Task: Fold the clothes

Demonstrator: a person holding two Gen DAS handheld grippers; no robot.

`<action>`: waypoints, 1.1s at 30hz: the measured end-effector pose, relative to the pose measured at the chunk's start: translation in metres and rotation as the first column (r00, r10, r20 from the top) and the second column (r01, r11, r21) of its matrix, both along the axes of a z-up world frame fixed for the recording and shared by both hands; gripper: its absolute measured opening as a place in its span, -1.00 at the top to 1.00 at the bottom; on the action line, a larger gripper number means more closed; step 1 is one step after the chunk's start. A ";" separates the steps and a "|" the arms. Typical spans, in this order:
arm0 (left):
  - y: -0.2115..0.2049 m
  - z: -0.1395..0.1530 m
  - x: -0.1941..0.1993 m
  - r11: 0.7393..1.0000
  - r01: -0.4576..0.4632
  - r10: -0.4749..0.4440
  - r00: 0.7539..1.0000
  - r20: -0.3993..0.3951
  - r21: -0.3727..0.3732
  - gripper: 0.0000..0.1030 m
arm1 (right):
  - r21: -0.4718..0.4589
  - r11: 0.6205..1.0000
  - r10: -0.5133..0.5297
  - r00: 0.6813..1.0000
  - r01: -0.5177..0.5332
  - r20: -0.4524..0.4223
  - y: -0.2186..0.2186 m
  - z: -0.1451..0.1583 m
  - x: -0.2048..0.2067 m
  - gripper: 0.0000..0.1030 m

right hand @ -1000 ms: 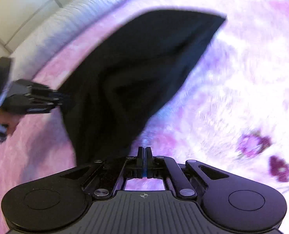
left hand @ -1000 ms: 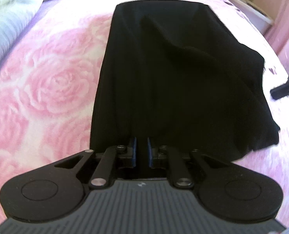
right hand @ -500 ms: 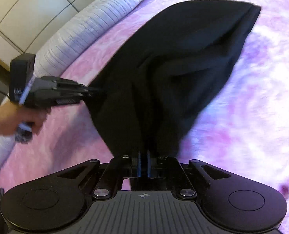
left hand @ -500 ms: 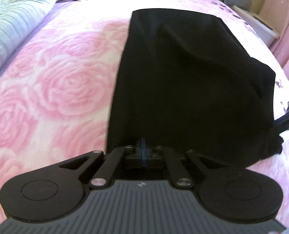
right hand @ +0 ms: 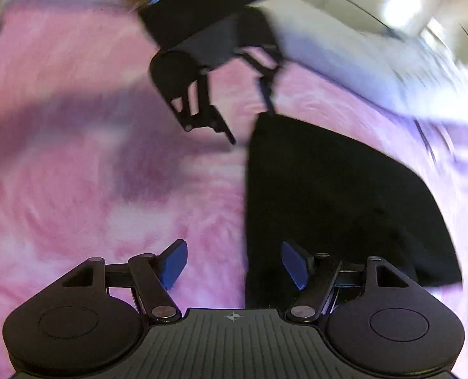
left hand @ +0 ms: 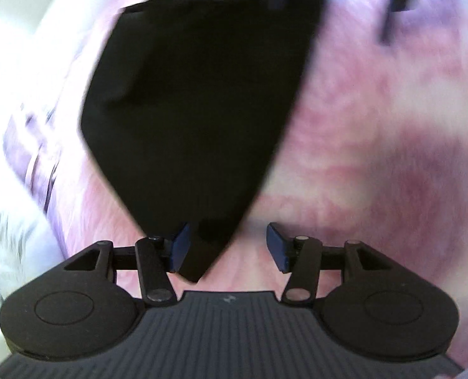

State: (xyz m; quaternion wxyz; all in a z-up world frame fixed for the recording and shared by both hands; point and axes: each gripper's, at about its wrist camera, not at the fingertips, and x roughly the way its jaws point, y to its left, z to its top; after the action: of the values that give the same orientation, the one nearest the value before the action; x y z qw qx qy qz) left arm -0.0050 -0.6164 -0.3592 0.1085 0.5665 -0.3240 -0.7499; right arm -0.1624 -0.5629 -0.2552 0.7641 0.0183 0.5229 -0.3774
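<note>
From the left wrist, the left gripper (left hand: 226, 248) now has its blue-padded jaws opening, where half a second ago they were pinched shut on the black cloth garment (left hand: 199, 101); a corner of the fabric hangs between the pads beside the left one, no longer squeezed, and the rest lies spread on the pink rose-patterned bedspread (left hand: 376, 158). From the right wrist, the right gripper (right hand: 234, 263) is likewise opening after its earlier pinch, with the garment's edge lying loose between the pads on the same bedspread; the left gripper appears beyond, jaws apart over the far corner. Both releases suggest this fold has just been laid down.
</note>
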 end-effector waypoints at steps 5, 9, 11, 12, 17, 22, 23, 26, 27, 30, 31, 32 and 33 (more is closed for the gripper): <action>-0.015 -0.009 -0.008 0.996 0.053 -0.051 0.998 0.029 -0.077 0.04 | -0.090 0.995 0.023 0.958 -0.051 -0.287 -0.016 -0.026 -0.012 -0.33; -0.022 -0.017 -0.017 0.993 0.083 -0.074 0.992 0.102 -0.089 0.29 | -0.063 0.991 0.103 0.964 -0.122 -0.246 -0.016 -0.023 -0.040 0.05; -0.023 -0.018 -0.021 0.993 0.079 -0.067 0.989 0.131 -0.085 0.59 | -0.050 0.990 0.118 0.970 -0.132 -0.212 -0.015 -0.016 -0.049 0.30; -0.023 -0.014 -0.023 0.995 0.058 -0.048 0.990 0.130 -0.077 0.75 | -0.042 0.990 0.121 0.974 -0.131 -0.192 -0.014 -0.011 -0.054 0.43; 0.006 0.026 -0.049 0.997 -0.031 0.023 0.993 0.120 0.067 0.84 | -0.019 0.990 0.134 0.977 -0.139 -0.165 -0.003 0.023 -0.079 0.62; 0.083 0.068 -0.107 0.942 -0.080 0.059 0.996 0.074 0.325 1.00 | 0.037 0.993 0.122 0.962 -0.116 -0.245 0.029 0.053 -0.143 0.72; 0.103 0.074 -0.121 0.924 -0.073 0.057 0.997 0.053 0.375 1.00 | 0.046 0.993 0.113 0.957 -0.105 -0.269 0.038 0.059 -0.162 0.76; 0.138 0.084 -0.150 0.855 -0.080 0.108 0.994 -0.026 0.512 0.94 | 0.082 0.997 0.038 0.950 -0.013 -0.309 0.056 0.062 -0.216 0.75; 0.143 0.086 -0.157 0.850 -0.085 0.123 0.992 -0.040 0.520 0.91 | 0.085 0.995 -0.023 0.951 0.052 -0.308 0.060 0.063 -0.231 0.75; 0.130 0.091 -0.161 0.837 -0.147 0.220 0.972 -0.078 0.528 0.74 | 0.122 0.939 -0.301 0.941 0.320 -0.153 0.068 0.074 -0.270 0.52; 0.123 0.093 -0.162 0.832 -0.171 0.256 0.962 -0.091 0.528 0.64 | 0.159 0.892 -0.422 0.905 0.423 -0.041 0.070 0.077 -0.281 0.33; 0.105 0.095 -0.161 0.837 -0.196 0.287 0.952 -0.105 0.511 0.49 | 0.218 0.824 -0.551 0.829 0.522 0.098 0.071 0.077 -0.291 -0.11; 0.088 0.096 -0.161 0.841 -0.221 0.318 0.940 -0.120 0.494 0.49 | 0.293 0.745 -0.663 0.714 0.600 0.224 0.073 0.077 -0.302 -0.29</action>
State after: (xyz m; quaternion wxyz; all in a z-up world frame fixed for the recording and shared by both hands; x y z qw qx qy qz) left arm -0.1658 -0.5285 -0.2628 0.1032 0.5386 -0.0353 -0.8355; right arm -0.4646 -0.4902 -0.1787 0.6551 0.3324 0.3913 -0.5543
